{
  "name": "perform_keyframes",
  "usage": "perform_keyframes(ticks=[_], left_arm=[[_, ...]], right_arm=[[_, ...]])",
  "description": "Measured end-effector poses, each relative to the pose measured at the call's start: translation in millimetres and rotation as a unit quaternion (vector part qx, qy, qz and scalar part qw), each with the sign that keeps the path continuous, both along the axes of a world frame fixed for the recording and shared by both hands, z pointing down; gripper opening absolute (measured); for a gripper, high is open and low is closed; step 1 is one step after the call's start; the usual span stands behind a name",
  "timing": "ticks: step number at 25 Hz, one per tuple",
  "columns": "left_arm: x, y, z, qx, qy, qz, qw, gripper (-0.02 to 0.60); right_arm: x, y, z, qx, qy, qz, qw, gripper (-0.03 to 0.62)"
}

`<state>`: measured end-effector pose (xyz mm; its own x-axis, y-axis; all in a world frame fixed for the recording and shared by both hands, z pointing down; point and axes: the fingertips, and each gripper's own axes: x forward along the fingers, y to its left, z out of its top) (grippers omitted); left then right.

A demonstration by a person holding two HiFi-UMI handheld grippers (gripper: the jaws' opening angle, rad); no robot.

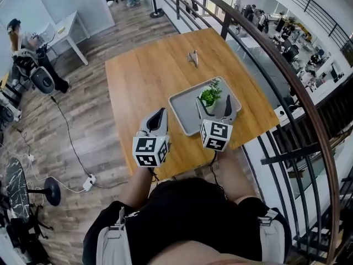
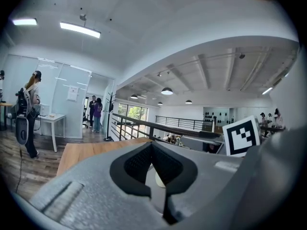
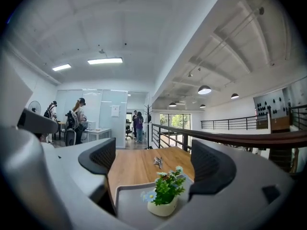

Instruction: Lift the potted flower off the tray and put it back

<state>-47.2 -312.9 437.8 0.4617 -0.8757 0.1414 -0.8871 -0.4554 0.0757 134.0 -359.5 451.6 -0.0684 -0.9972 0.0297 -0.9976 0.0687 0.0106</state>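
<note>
Standing upright on the tray (image 1: 185, 110), the potted flower (image 1: 210, 96) faces spread right gripper (image 3: 156, 163); left gripper (image 2: 153, 150) closed.

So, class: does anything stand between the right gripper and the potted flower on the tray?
Nothing visible does. The right gripper has its jaws wide apart, and the potted flower stands upright on the grey tray straight ahead of them, with only bare tray between.
</note>
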Motion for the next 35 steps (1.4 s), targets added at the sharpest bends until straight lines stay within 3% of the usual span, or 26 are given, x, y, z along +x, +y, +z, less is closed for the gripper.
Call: perform_keyframes(ticks=[16,35], left_arm=[[-17,17,7,-0.005,-0.004,-0.022,0.9997,0.012],[-38,27,14,-0.015,-0.017,-0.05,0.9985,0.012]], right_arm=[[-6,-1,81,-0.074,0.003,0.002,0.997,0.476],[-4,-6,177,-0.171,0.012,0.009,0.985,0.474]])
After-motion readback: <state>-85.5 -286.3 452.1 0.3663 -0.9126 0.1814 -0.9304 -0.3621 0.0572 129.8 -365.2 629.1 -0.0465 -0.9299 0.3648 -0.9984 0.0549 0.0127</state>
